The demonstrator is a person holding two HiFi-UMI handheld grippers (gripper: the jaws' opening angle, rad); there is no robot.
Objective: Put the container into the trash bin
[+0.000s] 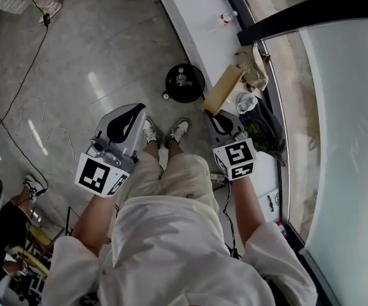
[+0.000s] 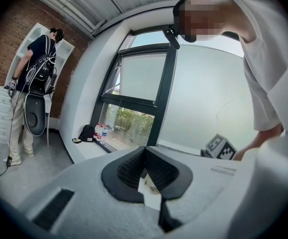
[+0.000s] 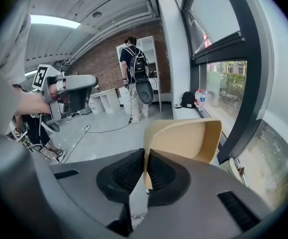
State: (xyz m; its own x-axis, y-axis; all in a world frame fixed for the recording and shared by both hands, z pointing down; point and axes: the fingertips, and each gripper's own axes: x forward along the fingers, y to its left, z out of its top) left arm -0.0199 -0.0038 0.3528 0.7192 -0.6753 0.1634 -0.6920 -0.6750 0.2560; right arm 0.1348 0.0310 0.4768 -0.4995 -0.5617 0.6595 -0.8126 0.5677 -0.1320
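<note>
The container point(image 1: 222, 89) is a tan, open-topped box, and my right gripper point(image 1: 214, 115) is shut on one of its walls. In the right gripper view the container point(image 3: 184, 138) sticks out past the pads, its thin wall clamped in my right gripper point(image 3: 146, 156). The trash bin point(image 1: 184, 83) is a round black bin on the floor by the window ledge, just left of the held container, with a bottle inside. My left gripper point(image 1: 136, 107) hangs to the left over the floor. In its own view my left gripper point(image 2: 145, 153) has its pads together and holds nothing.
A white window ledge point(image 1: 197, 18) runs along the right with a small bottle point(image 1: 225, 18) and bags point(image 1: 254, 69) on it. Cables point(image 1: 18, 120) lie on the grey floor at left. Another person point(image 2: 34, 83) stands by white shelves, and my own feet point(image 1: 165, 132) are just below the bin.
</note>
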